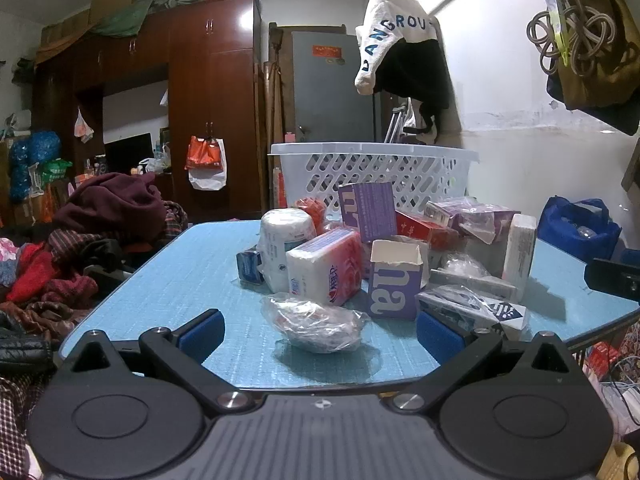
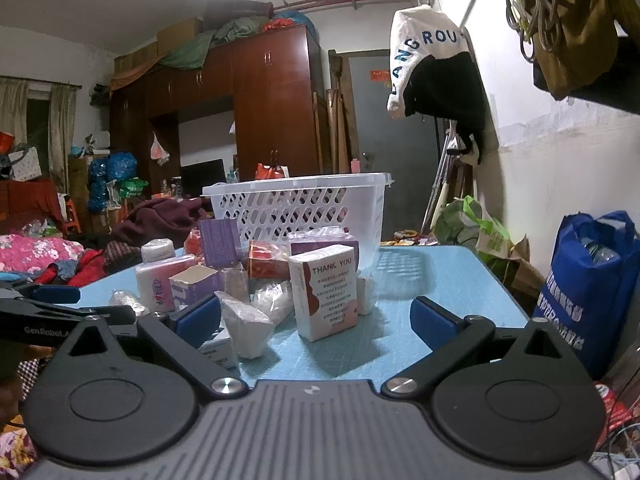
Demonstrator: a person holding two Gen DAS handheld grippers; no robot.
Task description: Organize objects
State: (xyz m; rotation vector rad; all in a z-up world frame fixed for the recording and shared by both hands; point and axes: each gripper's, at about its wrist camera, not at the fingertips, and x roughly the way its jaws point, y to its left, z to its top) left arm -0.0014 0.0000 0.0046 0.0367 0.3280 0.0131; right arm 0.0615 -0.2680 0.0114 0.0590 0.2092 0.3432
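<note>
Right now I have both grippers spread wide and holding nothing, hovering at the near edge of the bench (image 1: 168, 280). The job, as I read it, is to move the heap of boxes and packets into the white basket (image 1: 372, 172) standing behind the pile, and nothing looks to be in it yet — though I cannot see its floor.

For the left gripper (image 1: 318, 334), the closest piece is the clear plastic bag (image 1: 316, 322), lying on the bench just ahead and between the fingers. I'd go low, take the bulk of it, not a loose fold, and close gently — that film will slip and crumple.

For the right gripper (image 2: 316, 320), the white "thank you" box (image 2: 326, 294) stands upright just in front, slightly left of centre, with crinkled packets (image 2: 256, 316) beside it. I'd square up on its flat sides before closing, so it doesn't tip.
</note>
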